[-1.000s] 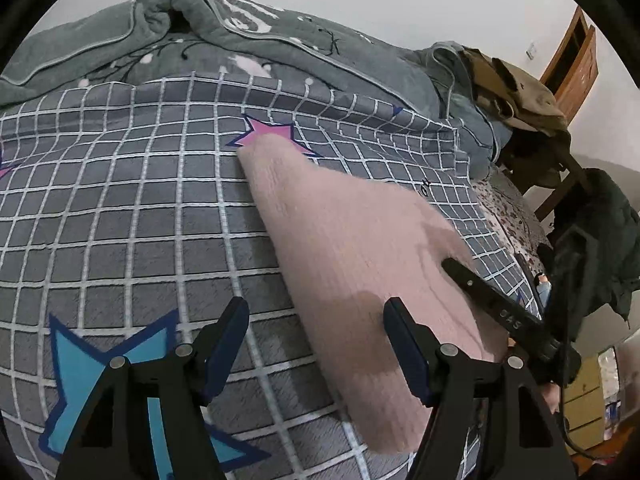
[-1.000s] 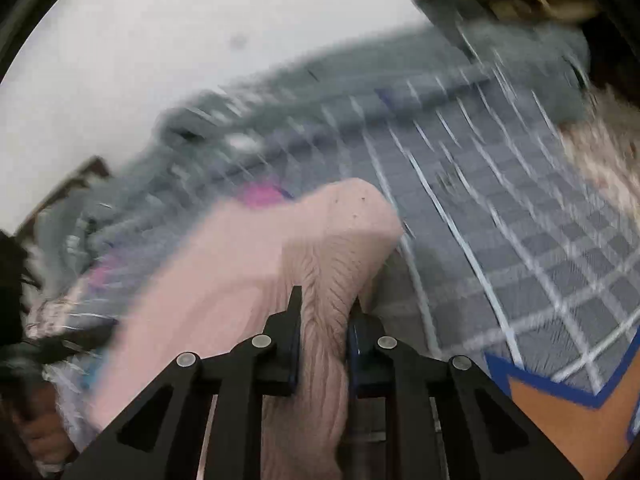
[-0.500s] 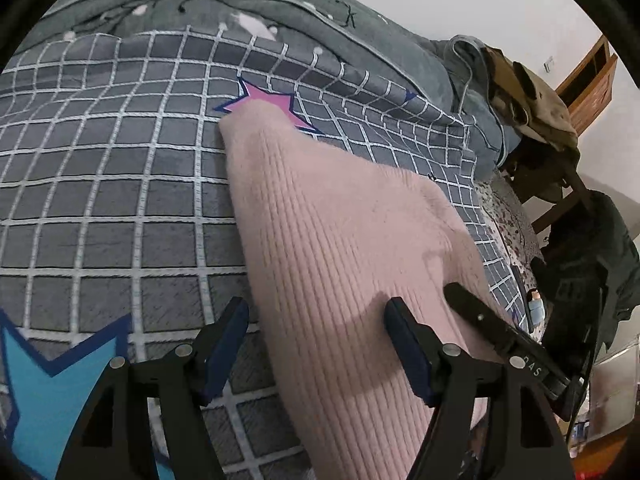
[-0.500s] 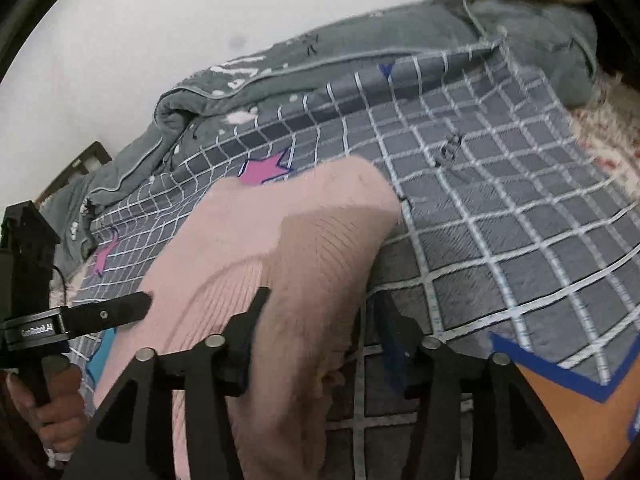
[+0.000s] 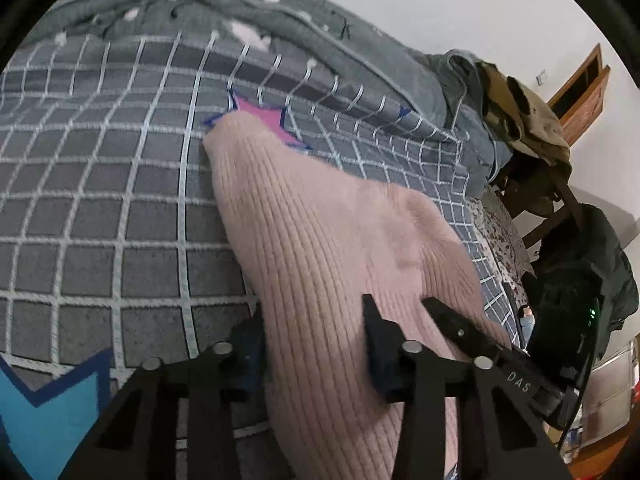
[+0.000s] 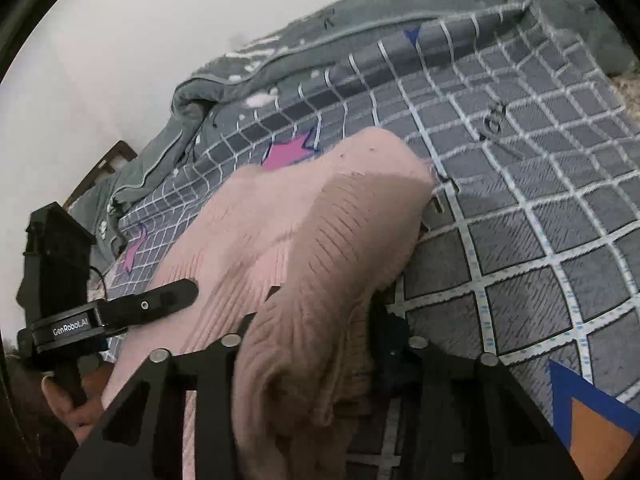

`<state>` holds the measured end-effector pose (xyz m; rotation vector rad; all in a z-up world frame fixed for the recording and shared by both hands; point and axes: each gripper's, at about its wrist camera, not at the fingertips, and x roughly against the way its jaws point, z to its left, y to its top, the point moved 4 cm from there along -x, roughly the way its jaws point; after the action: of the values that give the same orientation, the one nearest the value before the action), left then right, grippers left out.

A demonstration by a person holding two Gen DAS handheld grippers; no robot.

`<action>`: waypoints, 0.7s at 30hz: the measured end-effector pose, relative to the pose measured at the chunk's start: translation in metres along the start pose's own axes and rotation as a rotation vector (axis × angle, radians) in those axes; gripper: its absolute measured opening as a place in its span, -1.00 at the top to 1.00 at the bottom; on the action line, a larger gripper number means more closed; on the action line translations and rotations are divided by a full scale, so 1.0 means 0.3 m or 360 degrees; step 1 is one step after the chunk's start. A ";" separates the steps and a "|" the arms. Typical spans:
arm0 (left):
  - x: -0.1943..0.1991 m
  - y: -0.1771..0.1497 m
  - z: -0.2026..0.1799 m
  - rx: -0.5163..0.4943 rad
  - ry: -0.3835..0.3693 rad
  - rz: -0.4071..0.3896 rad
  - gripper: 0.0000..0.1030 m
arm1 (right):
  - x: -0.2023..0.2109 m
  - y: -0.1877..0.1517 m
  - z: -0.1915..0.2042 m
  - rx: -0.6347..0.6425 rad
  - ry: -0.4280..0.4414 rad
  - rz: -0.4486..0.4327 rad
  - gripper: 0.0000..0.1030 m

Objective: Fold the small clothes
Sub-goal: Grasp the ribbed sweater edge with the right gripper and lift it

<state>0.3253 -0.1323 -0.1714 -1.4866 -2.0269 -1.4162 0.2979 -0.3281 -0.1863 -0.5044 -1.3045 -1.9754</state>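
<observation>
A pink ribbed knit garment (image 5: 320, 240) (image 6: 300, 220) lies lengthwise on the grey checked bedspread (image 5: 100, 220) (image 6: 520, 220). My left gripper (image 5: 312, 340) straddles its near edge. Its jaws are closing with the fabric lying flat between them, one finger beside the edge and the other resting on top. My right gripper (image 6: 316, 320) is at the other near corner. Its jaws are closing too, and a thick fold of the knit bulges up between the pads. Each view shows the other gripper's finger over the garment: right finger (image 5: 460, 328), left finger (image 6: 168, 300).
A rumpled grey quilt (image 5: 280, 28) (image 6: 240, 64) is heaped along the far side of the bed. A wooden chair piled with clothes (image 5: 528, 120) and a dark jacket (image 5: 592, 272) stand beside the bed. A hand (image 6: 68, 404) holds the left gripper's handle.
The right gripper let go of the pinched fold, opened wide, and now narrows around a thicker bunch. The left gripper moved forward over the garment's edge and its jaws have come closer together.
</observation>
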 end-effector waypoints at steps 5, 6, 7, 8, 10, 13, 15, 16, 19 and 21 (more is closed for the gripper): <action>0.102 0.036 0.051 0.0009 0.0027 -0.0102 0.29 | 0.038 0.043 0.088 -0.0028 0.0088 -0.0074 0.38; 0.132 0.044 0.074 0.0018 0.0039 -0.0129 0.29 | 0.033 0.053 0.117 -0.0017 0.0108 -0.0078 0.39; 0.152 0.049 0.092 0.0027 0.0050 -0.0147 0.29 | 0.022 0.061 0.154 0.0006 0.0121 -0.0083 0.39; 0.192 0.058 0.130 0.0040 0.0078 -0.0176 0.29 | 0.007 0.067 0.192 0.0030 0.0138 -0.0087 0.39; 0.238 0.071 0.188 0.0050 0.0122 -0.0205 0.29 | -0.029 0.074 0.264 0.0056 0.0193 -0.0085 0.39; 0.300 0.078 0.287 0.0074 0.0185 -0.0217 0.29 | -0.103 0.074 0.374 0.0097 0.0260 -0.0060 0.40; 0.316 0.070 0.349 0.0107 0.0206 -0.0214 0.28 | -0.143 0.062 0.431 0.0157 0.0272 -0.0057 0.40; 0.315 0.061 0.375 0.0123 0.0206 -0.0209 0.27 | -0.171 0.049 0.456 0.0200 0.0265 -0.0043 0.40; 0.272 0.021 0.412 0.0127 0.0208 -0.0178 0.13 | -0.225 0.011 0.463 0.0272 0.0189 -0.0008 0.37; 0.262 0.002 0.401 0.0055 0.0246 -0.0211 0.01 | -0.239 -0.009 0.449 0.0318 0.0128 -0.0009 0.29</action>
<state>0.3292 0.0112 -0.1774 -1.2089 -2.0752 -1.4880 0.3365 -0.1805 -0.1787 -0.3220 -1.4343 -1.8260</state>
